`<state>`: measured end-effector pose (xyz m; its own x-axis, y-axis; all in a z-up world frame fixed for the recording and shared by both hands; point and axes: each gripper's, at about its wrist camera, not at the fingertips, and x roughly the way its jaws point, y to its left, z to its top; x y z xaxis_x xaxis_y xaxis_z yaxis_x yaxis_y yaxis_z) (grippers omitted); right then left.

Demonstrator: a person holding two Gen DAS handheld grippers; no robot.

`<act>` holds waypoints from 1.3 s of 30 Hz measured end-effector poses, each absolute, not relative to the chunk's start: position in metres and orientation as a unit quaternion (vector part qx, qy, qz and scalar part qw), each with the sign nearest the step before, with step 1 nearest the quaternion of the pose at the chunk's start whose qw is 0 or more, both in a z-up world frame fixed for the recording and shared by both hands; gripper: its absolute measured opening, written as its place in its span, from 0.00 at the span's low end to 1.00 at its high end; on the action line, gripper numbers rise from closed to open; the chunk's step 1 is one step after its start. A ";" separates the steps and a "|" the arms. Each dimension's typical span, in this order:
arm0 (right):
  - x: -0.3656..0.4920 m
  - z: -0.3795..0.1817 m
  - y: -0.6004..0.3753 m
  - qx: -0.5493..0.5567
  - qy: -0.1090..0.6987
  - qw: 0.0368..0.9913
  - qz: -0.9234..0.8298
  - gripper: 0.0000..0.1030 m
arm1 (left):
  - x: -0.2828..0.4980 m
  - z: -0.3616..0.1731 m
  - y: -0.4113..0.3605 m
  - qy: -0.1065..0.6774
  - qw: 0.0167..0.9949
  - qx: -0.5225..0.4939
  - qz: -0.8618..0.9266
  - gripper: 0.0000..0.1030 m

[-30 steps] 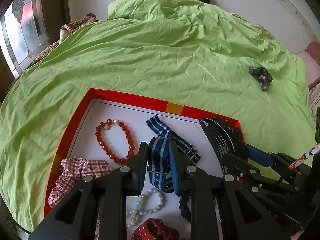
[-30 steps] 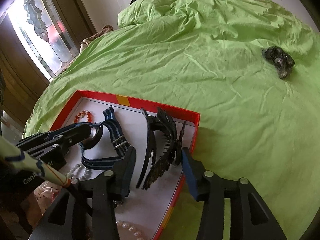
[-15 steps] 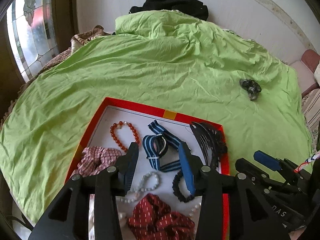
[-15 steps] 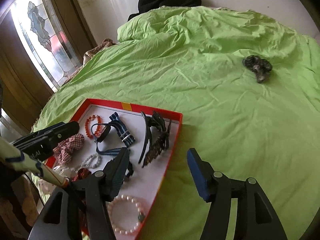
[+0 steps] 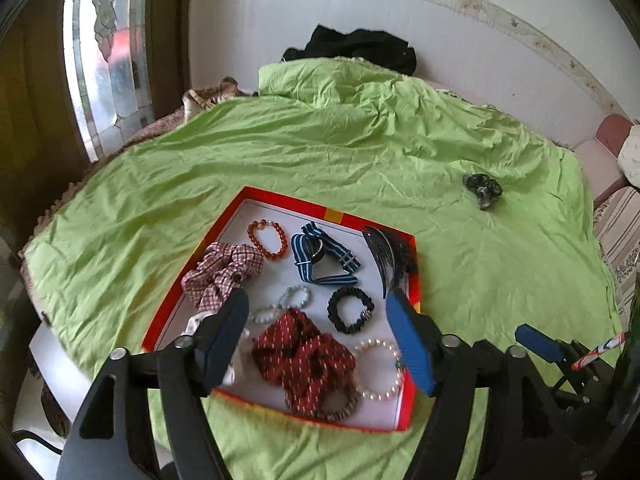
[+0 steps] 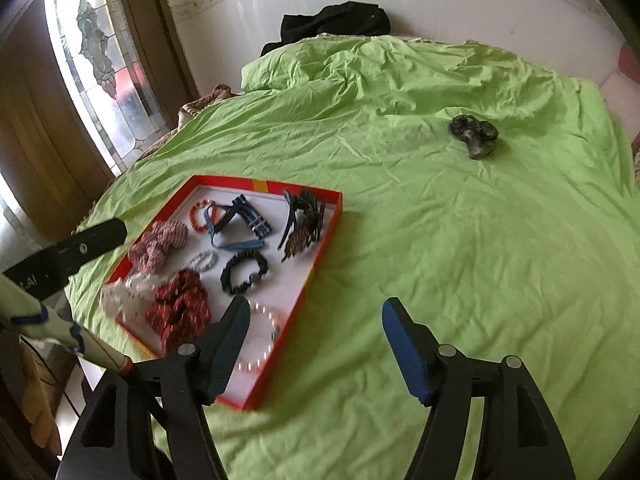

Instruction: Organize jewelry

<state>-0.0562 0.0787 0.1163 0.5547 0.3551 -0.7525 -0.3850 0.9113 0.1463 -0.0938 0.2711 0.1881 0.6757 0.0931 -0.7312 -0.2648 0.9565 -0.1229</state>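
A red-rimmed white tray (image 5: 280, 201) (image 6: 332, 216) lies on the green bed. In it are a blue striped strap (image 5: 320, 256), an orange bead bracelet (image 5: 268, 236), a black hair claw (image 5: 390, 252) (image 6: 304, 220), a black scrunchie (image 5: 350, 310), a red scrunchie (image 5: 304, 354), a checked scrunchie (image 5: 222, 268) and a pearl bracelet (image 5: 380, 372). A dark scrunchie (image 5: 482, 190) (image 6: 474, 134) lies alone far right on the bed. My left gripper (image 5: 320, 340) is open and empty above the tray. My right gripper (image 6: 316, 344) is open and empty above the tray's near right edge.
The green bedsheet (image 5: 360, 152) is crumpled toward the far wall, with black clothing (image 5: 352, 48) behind it. A stained-glass window (image 5: 104, 60) is at the left. The bed's near left edge (image 5: 52, 320) drops off beside the tray.
My left gripper has let go of the blue striped strap, opened and pulled back and up from the tray. My right gripper has also pulled back and up.
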 end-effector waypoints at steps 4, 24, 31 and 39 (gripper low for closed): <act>-0.080 0.118 0.070 -0.028 0.415 0.886 0.208 0.74 | -0.117 0.197 0.252 0.370 0.919 -0.083 0.113 0.78; -0.147 0.113 0.023 -0.017 0.415 0.896 0.158 0.75 | -0.212 0.235 0.205 0.234 0.961 -0.039 0.141 1.00; -0.172 0.118 0.023 -0.032 0.400 0.906 0.136 0.75 | -0.247 0.254 0.201 0.185 0.970 -0.037 0.155 1.00; -0.197 0.127 0.029 -0.041 0.384 0.915 0.118 0.80 | -0.277 0.248 0.216 0.182 0.971 -0.031 0.155 1.00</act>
<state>-0.1970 0.0294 0.1266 0.6775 0.1843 -0.7120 -0.2467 0.9689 0.0160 -0.2765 0.2160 0.2476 0.8861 0.2888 -0.3625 -0.3111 0.9504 -0.0035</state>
